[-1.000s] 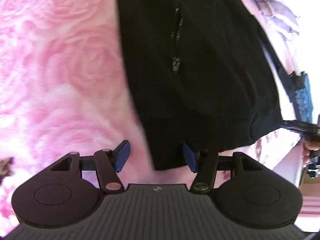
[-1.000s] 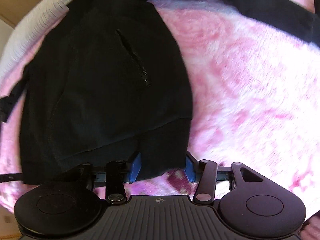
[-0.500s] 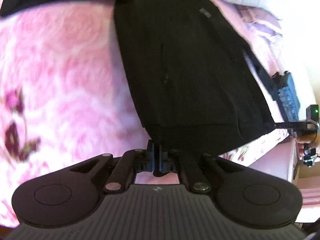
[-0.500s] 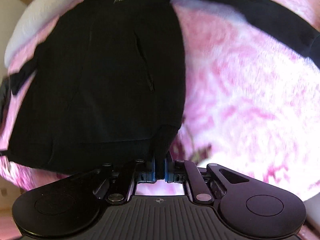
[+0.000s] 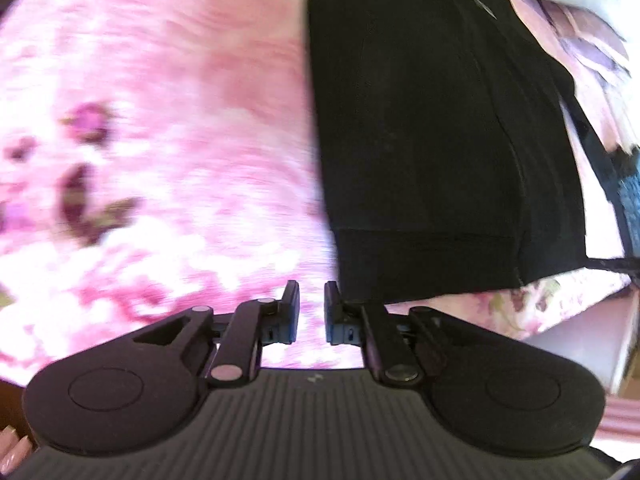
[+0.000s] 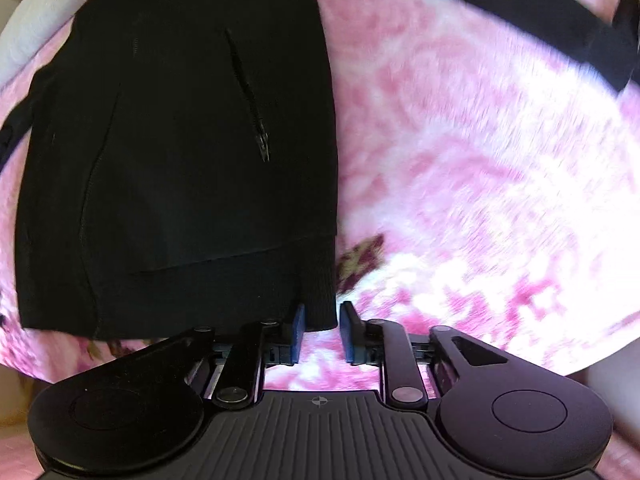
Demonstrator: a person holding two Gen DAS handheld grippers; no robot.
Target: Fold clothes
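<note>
A black zip jacket (image 5: 420, 128) lies flat on a pink rose-patterned blanket (image 5: 180, 100). My left gripper (image 5: 312, 314) hovers over the blanket just left of the jacket's ribbed hem corner (image 5: 360, 276). Its jaws are opening and only pink blanket shows between the blue pads (image 5: 291, 312). In the right wrist view the jacket (image 6: 180, 140) fills the left half. My right gripper (image 6: 323, 332) is also opening. The other ribbed hem corner (image 6: 318, 304) hangs between its pads (image 6: 349, 332), with a gap on the right side.
One black sleeve (image 6: 520, 12) stretches across the blanket (image 6: 480, 180) at the far right. A white fluffy cover (image 6: 32, 36) lies beyond the jacket. The bed's edge (image 5: 580, 332) drops off at lower right. A dark blue device (image 5: 630, 208) sits at the right edge.
Both grippers were wide apart a second ago, then clamped on the hem corners. Now both have parted again. The left one has risen and no longer holds the hem.
</note>
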